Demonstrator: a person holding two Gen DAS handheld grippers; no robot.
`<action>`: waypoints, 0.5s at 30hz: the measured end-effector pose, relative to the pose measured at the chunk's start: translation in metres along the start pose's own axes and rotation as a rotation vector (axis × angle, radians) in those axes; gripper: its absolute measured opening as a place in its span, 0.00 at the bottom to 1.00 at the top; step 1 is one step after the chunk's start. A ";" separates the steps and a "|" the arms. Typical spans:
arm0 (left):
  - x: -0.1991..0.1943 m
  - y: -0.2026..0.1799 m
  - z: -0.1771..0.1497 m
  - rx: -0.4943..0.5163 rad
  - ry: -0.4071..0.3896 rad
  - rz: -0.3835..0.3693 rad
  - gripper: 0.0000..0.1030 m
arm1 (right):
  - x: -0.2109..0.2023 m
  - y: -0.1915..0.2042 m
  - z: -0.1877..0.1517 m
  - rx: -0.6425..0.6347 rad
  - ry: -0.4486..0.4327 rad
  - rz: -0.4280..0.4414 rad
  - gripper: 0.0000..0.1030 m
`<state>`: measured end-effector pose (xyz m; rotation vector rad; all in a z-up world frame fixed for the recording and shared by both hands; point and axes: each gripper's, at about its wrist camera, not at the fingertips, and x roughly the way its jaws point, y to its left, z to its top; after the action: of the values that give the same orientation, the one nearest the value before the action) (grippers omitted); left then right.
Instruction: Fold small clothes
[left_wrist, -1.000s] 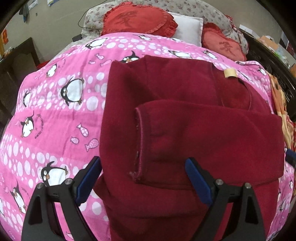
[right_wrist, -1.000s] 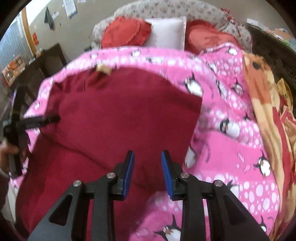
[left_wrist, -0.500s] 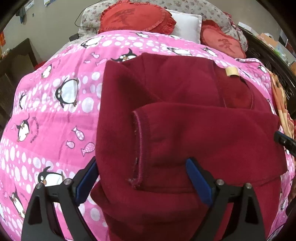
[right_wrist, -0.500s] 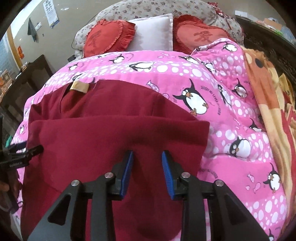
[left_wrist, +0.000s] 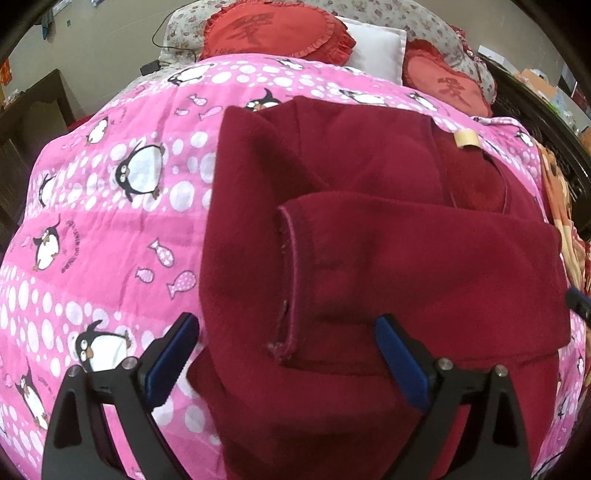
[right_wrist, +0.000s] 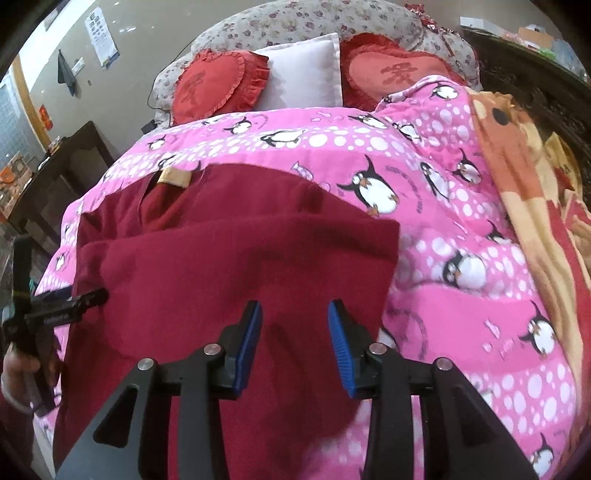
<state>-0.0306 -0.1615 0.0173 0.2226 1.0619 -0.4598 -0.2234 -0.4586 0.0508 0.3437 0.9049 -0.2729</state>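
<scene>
1. Lying across the pink penguin quilt (left_wrist: 110, 229), the maroon fleece top (left_wrist: 369, 184) runs its long axis from 6 o'clock near both tools up to its collar label (left_wrist: 466, 139) toward 1 o'clock in the left wrist view, with one sleeve (left_wrist: 424, 266) already folded across the body.

2. Straddling the sleeve's cuff edge (left_wrist: 291, 280), the left gripper (left_wrist: 284, 354) sits at 6 o'clock with its jaws spread wide, wider than the cuff, gripping nothing; whether its pads touch the fleece cannot be told.

3. Hovering over the garment's lower right part, the right gripper (right_wrist: 295, 332) has its jaws moderately apart and empty, the fabric straight ahead at 12 o'clock in its own view and the folded corner (right_wrist: 388, 229) toward 1 o'clock.

4. Judging from the layout, the near hem lies closest to both tools, the left one nearer the cuff side, so a lengthwise fold toward the collar looks like the coming step.

5. Beyond the quilt at 12 o'clock rest two red heart cushions (right_wrist: 218, 85) and a white pillow (right_wrist: 303, 74); an orange blanket (right_wrist: 517, 177) lies at 3 o'clock.
</scene>
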 end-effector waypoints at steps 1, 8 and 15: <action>-0.002 0.001 -0.001 0.001 -0.002 0.004 0.95 | -0.001 -0.001 -0.003 0.001 0.004 0.000 0.15; -0.022 0.004 -0.016 0.016 0.014 0.008 0.95 | 0.009 -0.006 -0.026 -0.003 0.045 -0.025 0.16; -0.063 0.023 -0.049 0.041 0.016 -0.018 0.95 | -0.029 0.002 -0.036 0.022 0.061 0.027 0.16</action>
<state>-0.0839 -0.1063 0.0487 0.2536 1.0720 -0.4971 -0.2654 -0.4400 0.0543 0.3861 0.9574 -0.2491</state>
